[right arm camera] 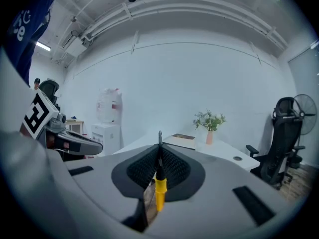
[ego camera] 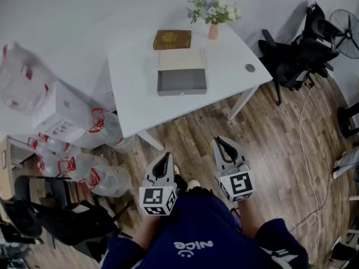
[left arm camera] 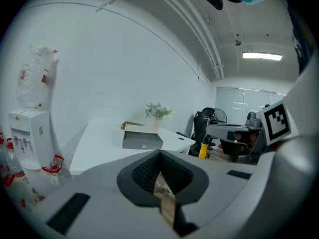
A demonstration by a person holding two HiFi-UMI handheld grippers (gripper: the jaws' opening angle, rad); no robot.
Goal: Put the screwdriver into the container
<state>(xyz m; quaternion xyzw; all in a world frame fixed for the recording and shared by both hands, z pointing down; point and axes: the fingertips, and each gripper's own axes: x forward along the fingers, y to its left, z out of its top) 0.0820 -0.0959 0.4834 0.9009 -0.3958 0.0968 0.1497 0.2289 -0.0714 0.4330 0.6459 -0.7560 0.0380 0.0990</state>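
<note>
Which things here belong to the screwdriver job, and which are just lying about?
Job: screwdriver, clamped in right hand-held gripper; grey container on table.
Lying about: book, flower vase, water bottles, office chair, fan.

worn: navy top (ego camera: 196, 228), white lettering (ego camera: 193, 245) on it | left gripper (ego camera: 166, 156), just past the top: pale grey shell, black ribbed pads (left arm camera: 147, 173) narrowing to a point | right gripper (ego camera: 219, 141): same build | left cube (ego camera: 157, 199), right cube (ego camera: 236, 186), at the top's edge: white faces, black square markers
</note>
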